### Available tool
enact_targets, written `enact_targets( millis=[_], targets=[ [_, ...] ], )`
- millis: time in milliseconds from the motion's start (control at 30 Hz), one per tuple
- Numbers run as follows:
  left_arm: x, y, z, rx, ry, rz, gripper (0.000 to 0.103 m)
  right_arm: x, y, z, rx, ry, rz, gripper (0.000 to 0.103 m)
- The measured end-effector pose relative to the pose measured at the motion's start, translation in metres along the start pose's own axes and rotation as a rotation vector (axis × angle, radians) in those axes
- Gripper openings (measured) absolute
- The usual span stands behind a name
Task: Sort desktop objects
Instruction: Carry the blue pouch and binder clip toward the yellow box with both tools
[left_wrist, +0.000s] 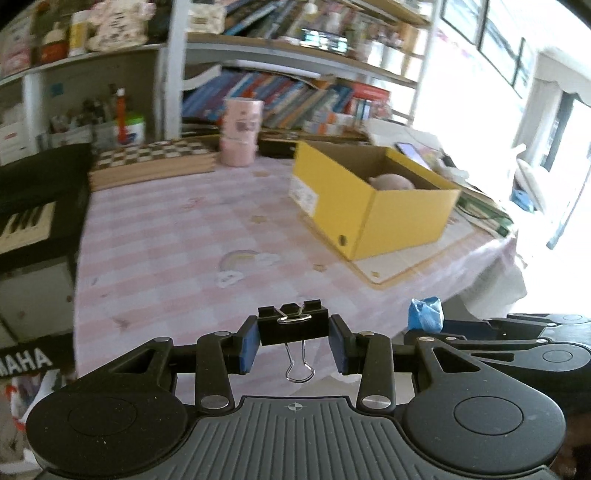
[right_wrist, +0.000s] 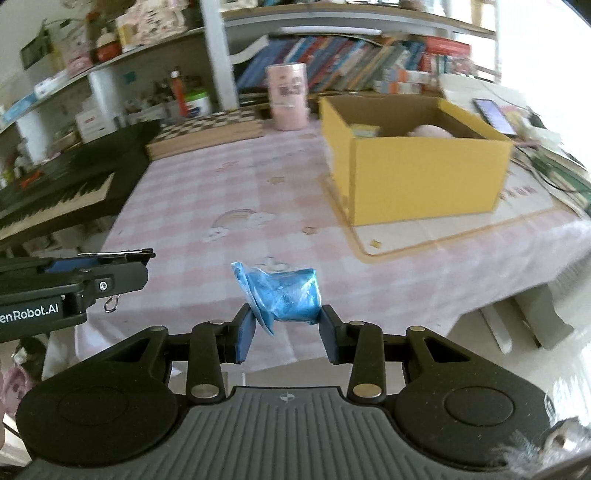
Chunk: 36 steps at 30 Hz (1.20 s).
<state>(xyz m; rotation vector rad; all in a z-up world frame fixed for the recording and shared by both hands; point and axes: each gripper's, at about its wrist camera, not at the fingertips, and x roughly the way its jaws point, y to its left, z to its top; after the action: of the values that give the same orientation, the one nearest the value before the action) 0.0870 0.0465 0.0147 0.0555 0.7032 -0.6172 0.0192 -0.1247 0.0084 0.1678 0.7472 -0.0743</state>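
My left gripper (left_wrist: 293, 338) is shut on a black binder clip (left_wrist: 293, 325) with silver wire handles, held above the near edge of the pink checked table (left_wrist: 177, 236). My right gripper (right_wrist: 286, 325) is shut on a crumpled blue plastic packet (right_wrist: 282, 293), also above the near table edge. The packet shows in the left wrist view (left_wrist: 424, 313) at the right. The left gripper shows in the right wrist view (right_wrist: 110, 275) at the left. An open yellow cardboard box (right_wrist: 424, 177) stands on the table's right side with a pink round object (right_wrist: 430, 131) inside.
A pink cylindrical container (right_wrist: 288, 96) and a checkered board (right_wrist: 210, 129) stand at the table's far side before bookshelves (left_wrist: 288, 96). A black keyboard piano (right_wrist: 62, 188) lies left of the table. A phone (right_wrist: 495, 116) and books lie right of the box.
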Motion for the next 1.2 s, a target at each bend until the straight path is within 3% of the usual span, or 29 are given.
enact_targets(
  millis=[400,1200],
  targets=[
    [0.021,-0.037,0.009,0.077,0.016,-0.086,0.038,-0.011,-0.037,-0.004,0.077,-0.013,-0.079,0.035],
    [0.088,-0.109,0.062,0.143,0.003,-0.113,0.038,0.009,-0.134,0.042,0.104,-0.023,-0.102,0.035]
  ],
)
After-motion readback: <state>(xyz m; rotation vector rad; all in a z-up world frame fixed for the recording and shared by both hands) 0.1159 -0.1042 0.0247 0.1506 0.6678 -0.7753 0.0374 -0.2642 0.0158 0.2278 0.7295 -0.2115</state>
